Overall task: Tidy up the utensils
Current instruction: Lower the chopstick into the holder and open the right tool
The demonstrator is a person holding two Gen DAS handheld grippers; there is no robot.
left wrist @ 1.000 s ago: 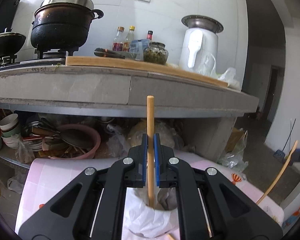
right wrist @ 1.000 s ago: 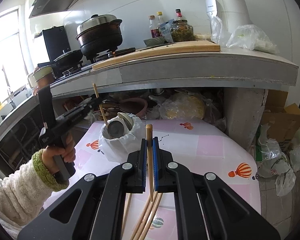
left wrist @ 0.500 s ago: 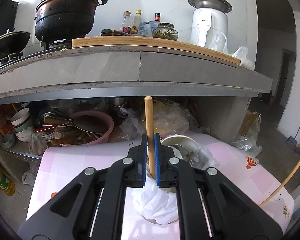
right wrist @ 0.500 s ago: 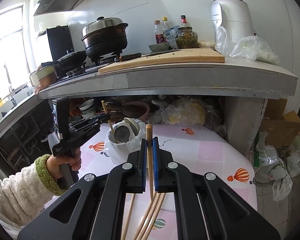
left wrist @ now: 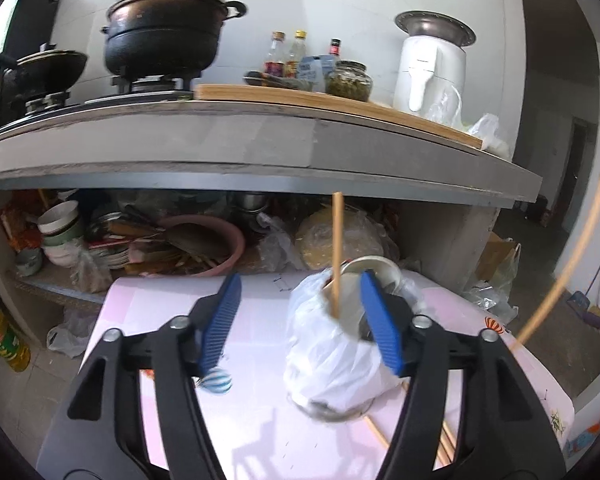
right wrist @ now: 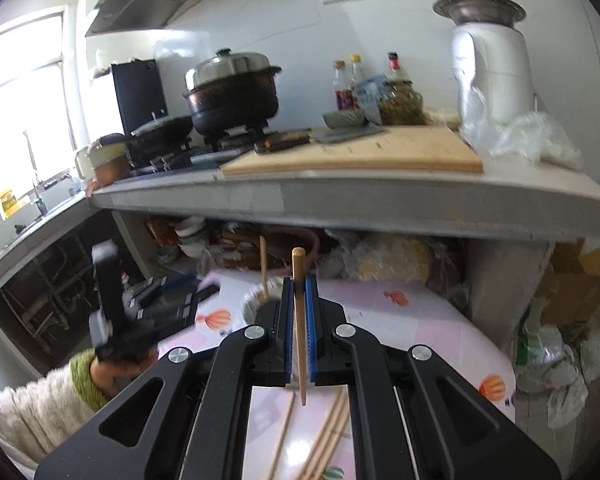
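left gripper (left wrist: 298, 320): fingers opening, chopstick (left wrist: 336, 256) released upright in holder (left wrist: 340, 360) | right gripper (right wrist: 299, 332): fingers pinching next chopstick (right wrist: 299, 320) | next: deliver it

Your views are bright with daylight from the window (right wrist: 24, 92) far left of the right jaws (glare washes it out). Fisheye bends the counter edge (left wrist: 260, 152); corners go black. Motion blur smears everything beyond the jaws.

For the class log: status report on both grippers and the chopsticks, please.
Left gripper opening, clear of wooden chopstick standing in bag-wrapped metal holder. Right gripper shut on second wooden chopstick. Nothing in the way.
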